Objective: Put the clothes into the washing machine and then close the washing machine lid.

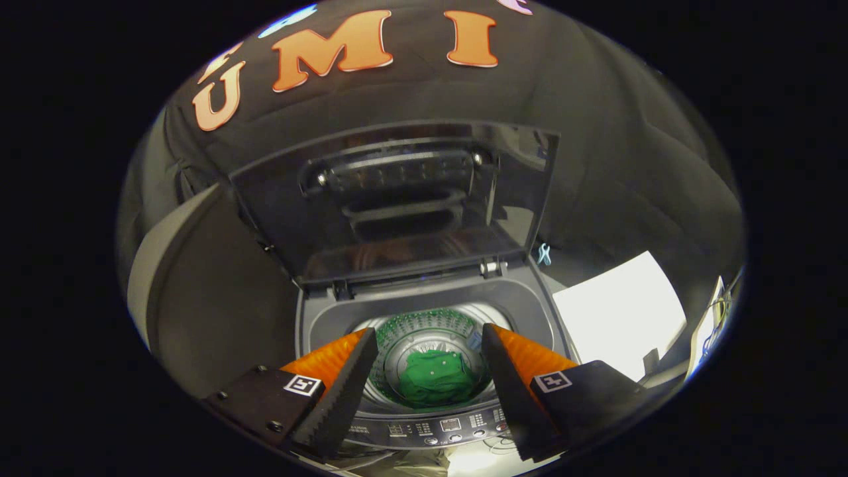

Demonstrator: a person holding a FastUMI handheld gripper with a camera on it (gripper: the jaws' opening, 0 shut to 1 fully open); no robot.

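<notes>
**Clothes in the drum, lid waiting above**

The gripper [429, 391] hangs over the washing machine [430, 311] low in the frame, its fingers [344, 391] spread wide and holding nothing. Between them, down in the drum [430, 338], lies the green garment [437, 379], bunched at the bottom, so the loading looks done. Now the one thing that matters: the lid [397, 199] stands open and upright at centre frame, beyond the fingers and well above them, its long edge running left to right, hinged along the back of the tub. By this reckoning the gripper must rise and go forward to reach the lid's top edge and bring it down. The control panel [444, 427] sits just under the fingertips. A pale curved panel [149, 265] stands at the left, a white sheet [619, 311] at the lower right.
</notes>
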